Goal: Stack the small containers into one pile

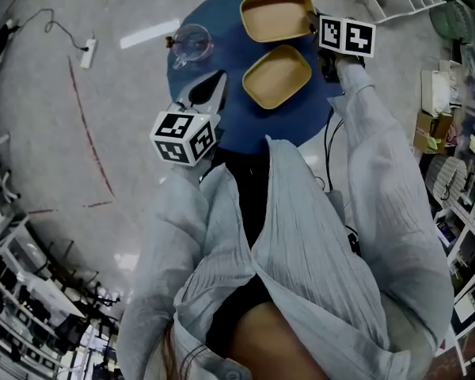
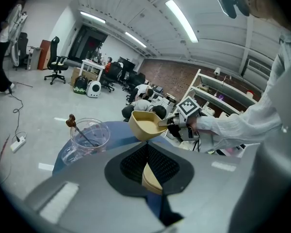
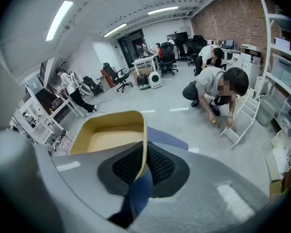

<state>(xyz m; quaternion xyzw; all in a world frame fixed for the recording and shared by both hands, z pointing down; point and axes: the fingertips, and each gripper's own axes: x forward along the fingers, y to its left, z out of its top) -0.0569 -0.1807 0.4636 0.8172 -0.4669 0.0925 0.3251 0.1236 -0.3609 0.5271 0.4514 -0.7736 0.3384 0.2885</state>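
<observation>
- The right gripper view shows the right claw (image 3: 145,161) clenched on one wall of a tan container (image 3: 109,137). The left gripper view shows that container tilted over the blue bench (image 1: 229,125), at its far edge.
- A glass pitcher (image 2: 87,137) with a stirrer (image 2: 71,122) stands to the left. A second tan container (image 1: 277,76) rests mid-bench.
- The left claw (image 2: 145,152) hovers clenched and empty near it. The right arm (image 1: 380,149) is stretched forward.

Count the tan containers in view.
2. One tan container is at the far side of the blue table, its rim pinched in the right claw. The second container lies nearer the person, mid-table. None seems hidden.
</observation>
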